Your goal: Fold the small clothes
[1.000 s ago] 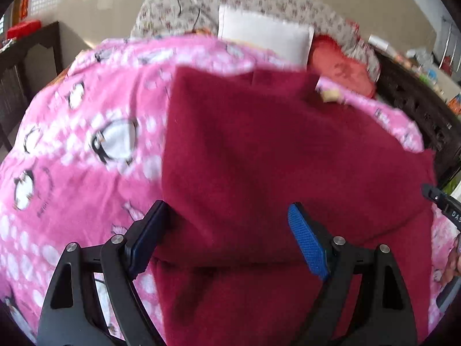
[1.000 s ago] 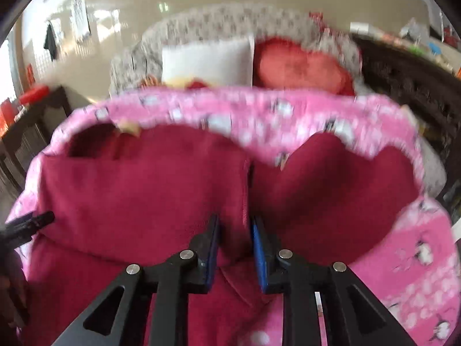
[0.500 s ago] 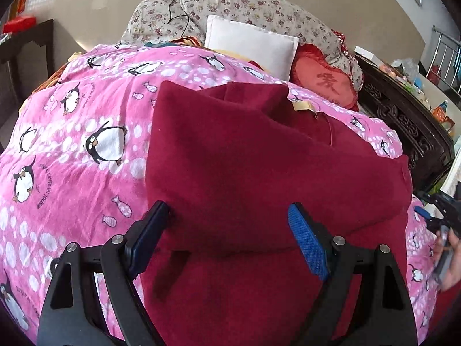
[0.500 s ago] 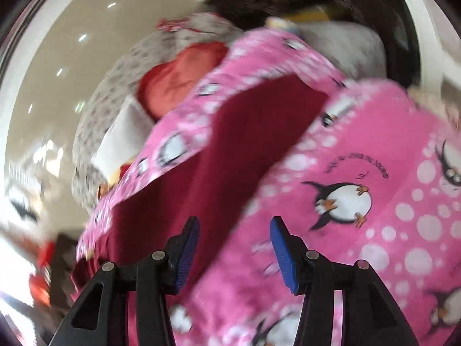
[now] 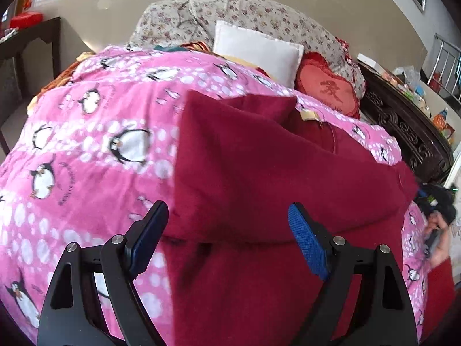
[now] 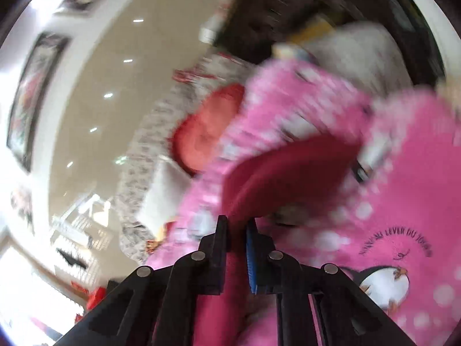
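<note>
Daylight floods the room, glaring off the glossy floor [image 5: 115, 5] and blowing out white at the left edge of the right wrist view. That view is heavily motion-blurred; the left is mostly sharp. Fisheye curvature bends both frames, corners black.

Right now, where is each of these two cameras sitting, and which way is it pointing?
Left wrist: sits on the left gripper, jaws wide apart, looking down across the dark red garment on the pink penguin blanket toward the white pillow; a hand shows at the right edge.
Right wrist: sits on the right gripper, rolled sideways and blurred, its jaws just closed on the garment's edge.
Shared: garment, blanket, red heart cushion.
</note>
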{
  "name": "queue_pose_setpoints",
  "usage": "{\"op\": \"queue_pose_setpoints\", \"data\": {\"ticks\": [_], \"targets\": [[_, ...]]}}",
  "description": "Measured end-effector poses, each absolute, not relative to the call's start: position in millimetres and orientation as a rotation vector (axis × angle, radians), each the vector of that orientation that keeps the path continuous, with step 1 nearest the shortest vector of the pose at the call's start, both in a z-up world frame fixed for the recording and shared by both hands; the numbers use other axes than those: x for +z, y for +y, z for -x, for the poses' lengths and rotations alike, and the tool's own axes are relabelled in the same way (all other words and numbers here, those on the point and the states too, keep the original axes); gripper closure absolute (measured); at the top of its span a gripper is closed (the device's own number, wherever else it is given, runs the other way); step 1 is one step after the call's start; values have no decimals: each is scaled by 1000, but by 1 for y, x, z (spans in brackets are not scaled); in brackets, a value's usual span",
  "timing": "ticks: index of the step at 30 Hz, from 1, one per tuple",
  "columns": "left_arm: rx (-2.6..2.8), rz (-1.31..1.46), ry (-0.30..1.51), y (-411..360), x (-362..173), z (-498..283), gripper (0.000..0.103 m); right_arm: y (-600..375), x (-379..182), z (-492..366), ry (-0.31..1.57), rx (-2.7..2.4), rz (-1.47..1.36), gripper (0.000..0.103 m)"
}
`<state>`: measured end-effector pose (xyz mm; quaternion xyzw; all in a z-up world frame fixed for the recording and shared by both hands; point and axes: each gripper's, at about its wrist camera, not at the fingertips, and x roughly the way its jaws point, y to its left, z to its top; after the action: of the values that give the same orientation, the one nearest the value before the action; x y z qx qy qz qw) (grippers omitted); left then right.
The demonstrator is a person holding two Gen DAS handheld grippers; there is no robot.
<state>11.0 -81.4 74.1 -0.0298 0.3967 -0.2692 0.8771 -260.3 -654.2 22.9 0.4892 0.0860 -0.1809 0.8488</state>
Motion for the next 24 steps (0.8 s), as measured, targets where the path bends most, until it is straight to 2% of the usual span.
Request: {"op": "queue_pose_setpoints", "data": {"ticks": [5, 9, 13, 14, 17, 19, 22, 24], "targets": [[-554, 169, 805, -52, 86, -19, 18, -555, 142, 248, 175, -211, -660, 92], [-555, 257, 788, -32, 95, -24, 18, -438, 177, 201, 293, -24, -387, 92], [-539, 309, 792, -18, 94, -31, 18, -320, 132, 132, 497, 161, -172, 91], [-541, 314, 800, -18, 92, -33, 18, -293, 109, 111, 589, 188, -117, 85], [-548, 317, 832, -16, 84, -35, 18, -252, 51, 74, 847, 258, -66, 80], [-562, 302, 844, -18, 81, -36, 18, -250, 38, 76, 864, 276, -70, 77], [-578, 283, 841, -21, 79, -35, 18, -258, 49, 92, 815, 251, -47, 74], [-589, 289, 838, -24, 79, -36, 18, -278, 64, 107, 756, 206, -68, 67]]}}
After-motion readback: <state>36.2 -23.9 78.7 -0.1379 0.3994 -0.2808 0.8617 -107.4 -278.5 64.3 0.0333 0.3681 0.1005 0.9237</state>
